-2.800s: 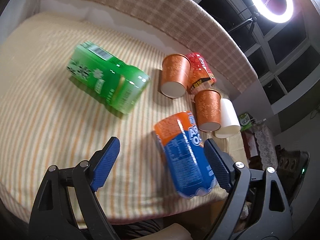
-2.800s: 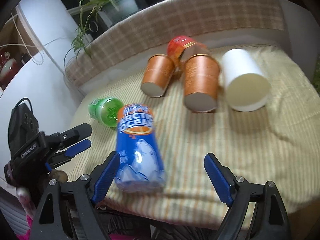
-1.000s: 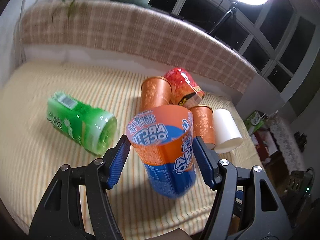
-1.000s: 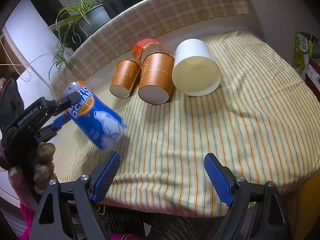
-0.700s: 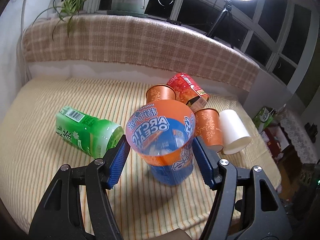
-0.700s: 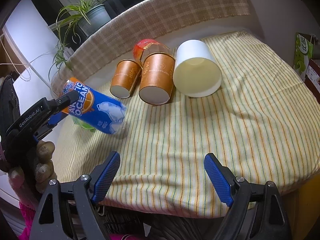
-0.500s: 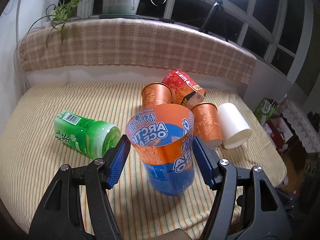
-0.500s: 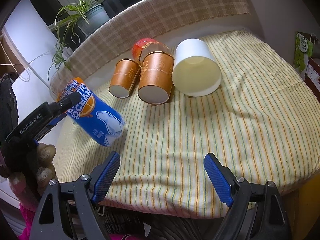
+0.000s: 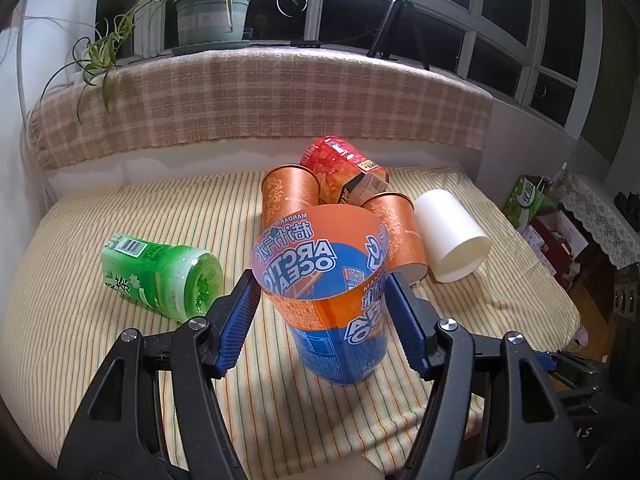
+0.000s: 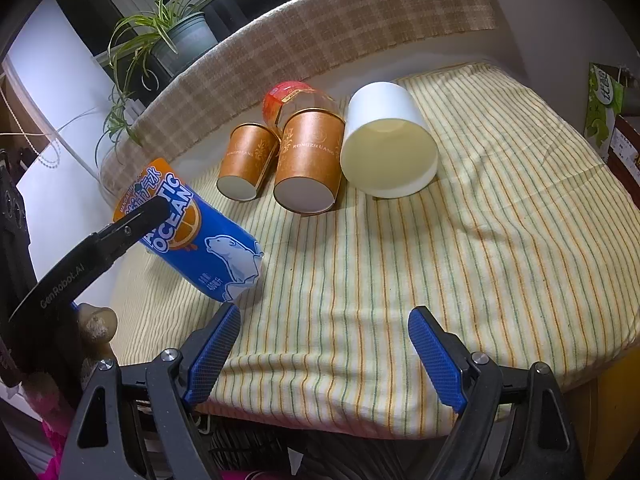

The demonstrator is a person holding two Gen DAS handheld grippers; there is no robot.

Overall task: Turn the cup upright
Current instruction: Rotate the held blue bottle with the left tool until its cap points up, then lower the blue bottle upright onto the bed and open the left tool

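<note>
My left gripper is shut on the blue-and-orange Arctic Ocean cup. The cup stands nearly upright, open mouth up, its base at or just above the striped cloth. In the right wrist view the same cup leans at the left, held by the left gripper's black finger. My right gripper is open and empty over the cloth's front edge, to the right of the cup.
Two orange paper cups, a red cup and a white cup lie on their sides behind. A green bottle-cup lies at the left. The striped cloth drops off at front and right.
The left gripper closed on the lying Arctic Ocean cup, lifted it and turned it mouth-up. Over the last half second it has settled closer to upright. The right gripper stayed still.
</note>
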